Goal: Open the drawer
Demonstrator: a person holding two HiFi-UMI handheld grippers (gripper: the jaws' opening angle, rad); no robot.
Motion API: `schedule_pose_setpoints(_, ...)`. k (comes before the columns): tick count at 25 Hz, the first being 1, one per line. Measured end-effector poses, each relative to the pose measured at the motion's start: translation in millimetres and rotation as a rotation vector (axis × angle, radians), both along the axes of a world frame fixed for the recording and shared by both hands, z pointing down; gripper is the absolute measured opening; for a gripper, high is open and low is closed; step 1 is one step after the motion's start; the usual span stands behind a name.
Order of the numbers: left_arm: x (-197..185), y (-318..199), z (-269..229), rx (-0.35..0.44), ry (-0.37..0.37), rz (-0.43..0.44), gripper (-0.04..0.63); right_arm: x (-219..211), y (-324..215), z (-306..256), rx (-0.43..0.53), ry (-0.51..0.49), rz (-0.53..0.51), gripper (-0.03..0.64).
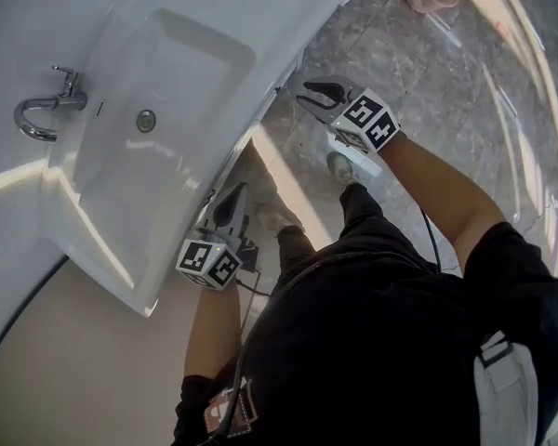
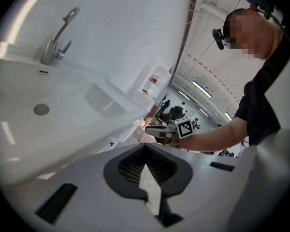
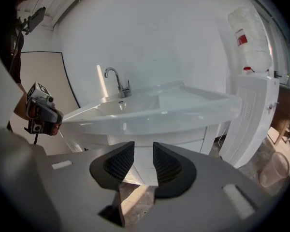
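While the right gripper (image 3: 143, 148) hangs part-open and empty and the left gripper (image 2: 145, 146) is closed, either could strike the washbasin (image 1: 293, 21) rim short of the drawer (image 3: 193, 139).

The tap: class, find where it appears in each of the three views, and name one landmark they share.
Head view: tap at the left edge.
Left gripper view: tap at upper left.
Right gripper view: tap left of centre.
Shared landmark: the white washbasin.
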State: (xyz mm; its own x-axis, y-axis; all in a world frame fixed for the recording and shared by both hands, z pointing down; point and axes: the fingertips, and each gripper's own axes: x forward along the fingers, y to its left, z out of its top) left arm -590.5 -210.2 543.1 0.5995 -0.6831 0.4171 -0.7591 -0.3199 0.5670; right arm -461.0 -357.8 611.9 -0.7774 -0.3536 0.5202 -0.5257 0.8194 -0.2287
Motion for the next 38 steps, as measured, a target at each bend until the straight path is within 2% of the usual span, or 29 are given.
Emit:
schedule_pose_setpoints(6, 28, -13, 74, -0.052, 0.025, 0.005, -0.009, 9, 10, 100, -0.066, 0.025, 0.009, 0.109)
schedule_pose_setpoints(10, 43, -19, 133, -0.067, 0.02, 0.008, -0.009, 11, 7, 168, -0.066, 0.049, 0.0, 0.126)
schedule_pose_setpoints(17, 46, -8, 225, -0.134, -0.003, -0.011, -0.009, 5, 4, 272, -0.077, 0.08, 0.019, 0.153)
schedule_pose_setpoints(25, 40, -13, 299, -0.159, -0.014, -0.035, -0.009, -17, -8, 363, -0.076, 0.088, 0.01, 0.167)
schedule_pose_setpoints(31, 48, -14, 339, -0.179, -0.015, 0.004, -0.009, -27, -30, 419, -0.074, 0.079, 0.043, 0.175)
schedule_pose_setpoints(38, 66, -20, 385, -0.178, -0.016, 0.027, -0.009, -34, -45, 461, -0.073, 0.048, 0.058, 0.19)
